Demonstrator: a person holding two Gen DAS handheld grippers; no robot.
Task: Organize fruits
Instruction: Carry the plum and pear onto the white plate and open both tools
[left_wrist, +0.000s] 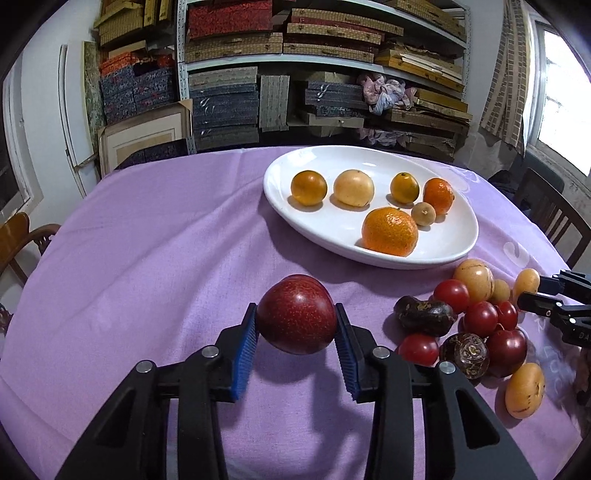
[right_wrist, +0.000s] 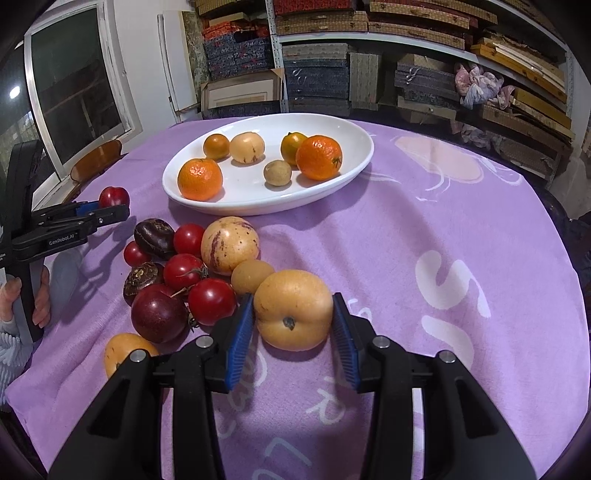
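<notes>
Fruit is gripped in both tools: the left tool (left_wrist: 295, 332) pinches a dark red plum (left_wrist: 296, 314) clear of the purple desk (left_wrist: 147, 240), and the right tool (right_wrist: 293, 328) clamps a yellow-orange fruit (right_wrist: 293, 309) beside the loose pile (right_wrist: 177, 273). Judging by the orange and yellow fruit on the white plate (left_wrist: 458, 240) beyond, the yellow one belongs there. Carry both gently and level, and set them down before releasing so they don't roll.

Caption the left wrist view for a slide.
Left tool grips a dark red plum above the purple tablecloth, white plate of orange fruit beyond.
</notes>
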